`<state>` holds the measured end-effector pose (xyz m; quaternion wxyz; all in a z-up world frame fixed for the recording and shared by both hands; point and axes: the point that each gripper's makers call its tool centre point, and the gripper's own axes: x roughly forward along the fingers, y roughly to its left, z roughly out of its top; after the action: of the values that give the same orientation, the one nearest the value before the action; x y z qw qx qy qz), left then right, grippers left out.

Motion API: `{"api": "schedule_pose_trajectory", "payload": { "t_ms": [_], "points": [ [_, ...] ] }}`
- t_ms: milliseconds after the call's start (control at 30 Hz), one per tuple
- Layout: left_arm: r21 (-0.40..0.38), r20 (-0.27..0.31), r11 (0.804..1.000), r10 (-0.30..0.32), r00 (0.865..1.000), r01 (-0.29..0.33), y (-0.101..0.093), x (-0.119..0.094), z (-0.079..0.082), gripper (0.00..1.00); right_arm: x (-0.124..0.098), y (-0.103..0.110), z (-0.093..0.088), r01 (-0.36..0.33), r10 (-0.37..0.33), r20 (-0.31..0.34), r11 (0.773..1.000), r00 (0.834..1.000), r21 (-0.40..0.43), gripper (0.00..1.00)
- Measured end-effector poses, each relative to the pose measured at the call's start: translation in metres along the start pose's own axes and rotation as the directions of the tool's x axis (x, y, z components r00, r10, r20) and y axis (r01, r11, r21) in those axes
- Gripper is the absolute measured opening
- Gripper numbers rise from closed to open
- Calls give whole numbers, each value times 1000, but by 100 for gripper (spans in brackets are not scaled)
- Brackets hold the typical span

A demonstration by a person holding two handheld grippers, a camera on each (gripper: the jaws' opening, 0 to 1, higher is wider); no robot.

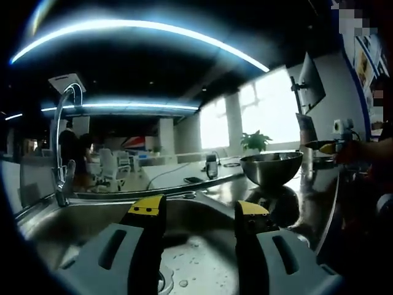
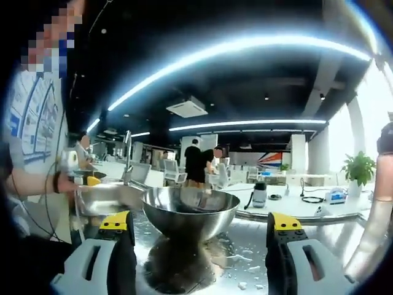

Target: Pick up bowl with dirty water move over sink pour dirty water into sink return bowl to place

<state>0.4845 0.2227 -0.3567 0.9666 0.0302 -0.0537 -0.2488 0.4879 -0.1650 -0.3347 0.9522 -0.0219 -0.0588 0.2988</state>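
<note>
Polished steel bowl [image 2: 189, 220], round, mirror-bright, sits on wet steel counter [image 2: 245, 255] ahead of the right gripper [image 2: 199, 236], whose jaws gape wide, gripping nothing. Left gripper [image 1: 199, 218], jaws apart and empty, over the droplet-flecked sink [image 1: 196, 258]; faucet [image 1: 61, 147] off its left. Office behind.

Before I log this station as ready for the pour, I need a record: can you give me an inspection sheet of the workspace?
Surface: steel counter wet, with scattered droplets.
Job's things: steel bowl upright on the counter beside the sink; contents not visible.
Clutter: nothing seen on the counter near the bowl.
Grippers: left gripper open over the sink; right gripper open, fingers either side of the bowl, not touching it.
Cables: black cables on the far white desk.
Surroundings: faucet at the sink's far edge, potted plant, people standing in the office behind.
</note>
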Motion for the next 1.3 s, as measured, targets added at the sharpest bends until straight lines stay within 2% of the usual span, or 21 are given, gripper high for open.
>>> {"api": "schedule_pose_trajectory", "payload": {
  "t_ms": [67, 200, 233, 333, 367, 433, 467, 533, 633, 767, 900, 1000, 1033, 1067, 1167, 1300],
  "points": [
    [-7, 9, 1000, 7, 1000, -7, 2, 0, 2, 43, 2, 2, -2, -10, 10, 7, 1000, 1000, 3, 82],
    [-22, 20, 1000, 10, 1000, -9, 2, -1, 4, 43, 4, 10, -12, -30, 29, -28, 999, 999, -28, 83],
    [-19, 18, 1000, 9, 1000, -9, 1, -1, 4, 43, 4, 13, -8, -37, 37, -11, 998, 999, -49, 83],
    [-9, 13, 1000, 4, 1000, -4, -1, -1, 3, 43, 2, 14, -8, -50, 50, 7, 999, 999, -22, 84],
    [0, 11, 1000, 5, 1000, -5, -1, -1, 2, 43, 2, 14, -11, -46, 46, -3, 999, 999, -25, 84],
    [9, 17, 1000, 10, 1000, -11, 0, -1, 4, 41, 1, 12, -22, -39, 35, -50, 995, 998, -91, 84],
    [-1, 16, 1000, -6, 1000, 6, -1, 1, 4, 40, 1, 13, -26, -47, 38, -71, 991, 997, -123, 84],
    [-5, 5, 1000, -15, 1000, 15, 3, 3, 6, 40, 2, 14, -25, -50, 43, -65, 993, 997, -111, 84],
    [-58, 42, 998, -20, 999, 22, 4, 0, 15, 40, 0, 11, -20, -52, 49, -35, 996, 998, -79, 84],
    [-55, 40, 998, -23, 999, 26, 6, -1, 14, 41, -2, 4, -12, -44, 44, 12, 999, 999, -16, 83],
    [-41, 51, 999, -30, 998, 32, 6, 4, 17, 41, -1, 7, -14, -50, 50, 2, 998, 999, -34, 82],
    [-61, 37, 998, -26, 999, 29, 12, 9, 9, 41, -1, 11, -16, -60, 59, -10, 996, 998, -59, 82],
    [-75, 11, 997, -23, 1000, 24, 12, 8, 1, 41, -1, 11, -17, -60, 60, -14, 996, 998, -61, 82],
    [-46, -17, 999, -29, 999, 28, 10, 8, -3, 42, -1, 10, -17, -59, 58, -16, 996, 998, -64, 82],
    [-48, -4, 997, -53, 999, 53, 0, 7, 0, 49, -2, 9, -17, -59, 59, -13, 997, 998, -57, 82],
    [-15, -16, 999, -40, 999, 39, 2, 7, -2, 47, -3, 8, -14, -57, 57, 1, 997, 998, -42, 80]
  ]
}}
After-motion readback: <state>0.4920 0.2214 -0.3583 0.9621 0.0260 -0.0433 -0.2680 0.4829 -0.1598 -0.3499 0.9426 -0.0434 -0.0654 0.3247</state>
